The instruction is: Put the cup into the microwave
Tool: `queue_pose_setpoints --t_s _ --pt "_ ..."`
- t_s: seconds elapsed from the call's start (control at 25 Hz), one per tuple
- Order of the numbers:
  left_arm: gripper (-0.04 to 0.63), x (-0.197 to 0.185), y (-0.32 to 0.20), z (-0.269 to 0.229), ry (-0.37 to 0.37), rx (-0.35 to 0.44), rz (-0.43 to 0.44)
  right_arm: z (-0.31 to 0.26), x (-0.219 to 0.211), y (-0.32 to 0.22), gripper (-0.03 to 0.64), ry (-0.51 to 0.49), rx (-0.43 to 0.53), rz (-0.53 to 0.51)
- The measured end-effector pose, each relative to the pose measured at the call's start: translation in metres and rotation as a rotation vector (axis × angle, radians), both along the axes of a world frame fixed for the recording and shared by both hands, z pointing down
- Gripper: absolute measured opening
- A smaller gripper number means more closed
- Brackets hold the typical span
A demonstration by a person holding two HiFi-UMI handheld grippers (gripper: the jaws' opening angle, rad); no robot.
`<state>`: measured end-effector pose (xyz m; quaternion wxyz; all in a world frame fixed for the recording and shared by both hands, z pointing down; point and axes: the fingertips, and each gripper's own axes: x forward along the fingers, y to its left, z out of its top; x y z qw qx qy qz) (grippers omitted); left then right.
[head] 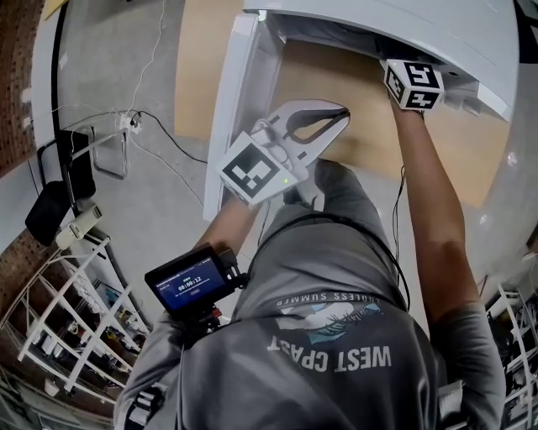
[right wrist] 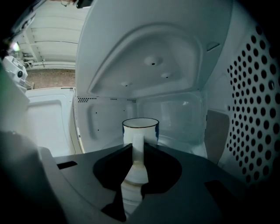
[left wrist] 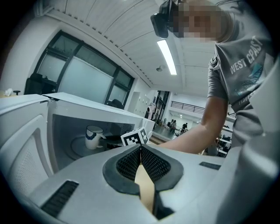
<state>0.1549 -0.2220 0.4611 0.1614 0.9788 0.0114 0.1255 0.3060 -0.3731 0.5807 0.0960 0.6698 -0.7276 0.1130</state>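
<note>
A person's grey shirt fills the foreground as both arms reach toward a white microwave on a wooden counter, its door swung wide to the left. The left tongs wait outside the opening, over the counter, with tips together and nothing held. The right tongs are deep in the cavity above the glass turntable. Their jaws are partly closed and pinch the handle of the upright cup. Whether the cup's base rests its full weight on the glass cannot be told.

The cup looks all but delivered, so the hazards lie in letting go. If the jaws part before the base is down, the cup would likely drop and rock on the glass. If the right tongs pull back before the jaws clear the handle, or with a twist of the wrist, a pad could hook the handle. That could tip the cup or drag it toward the sill. The marker cube on the right tongs sits close under the cavity's upper edge, and a rising retreat might knock it there and jolt the grip.
</note>
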Motion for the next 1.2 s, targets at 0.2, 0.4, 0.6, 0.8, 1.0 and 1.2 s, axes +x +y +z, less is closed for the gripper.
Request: queue_pose_setpoints --t_s 0.2,0.4,0.6,0.8,1.0,1.2 --pt "0.023 0.001 -0.002 -0.002 0.001 0.009 -0.014 0.001 0.000 -0.003 0.071 0.011 -0.011 -0.007" --pt "0.023 -0.004 -0.004 -0.001 -0.003 0.017 -0.034 0.007 -0.002 -0.004 0.071 0.008 -0.040 -0.014" --pt "0.022 -0.006 -0.008 0.001 -0.004 0.035 -0.054 0.005 -0.009 -0.006 0.072 0.023 -0.046 -0.034" --pt "0.023 -0.009 -0.013 0.004 0.000 0.052 -0.079 0.003 -0.008 -0.004 0.111 0.019 -0.033 -0.020" --pt "0.023 -0.011 -0.012 0.004 0.015 0.056 -0.079 0.002 -0.010 0.000 0.117 0.009 -0.027 -0.014" --pt "0.023 -0.014 -0.009 0.005 0.013 0.063 -0.078 -0.002 -0.014 0.008 0.117 -0.005 -0.007 -0.022"
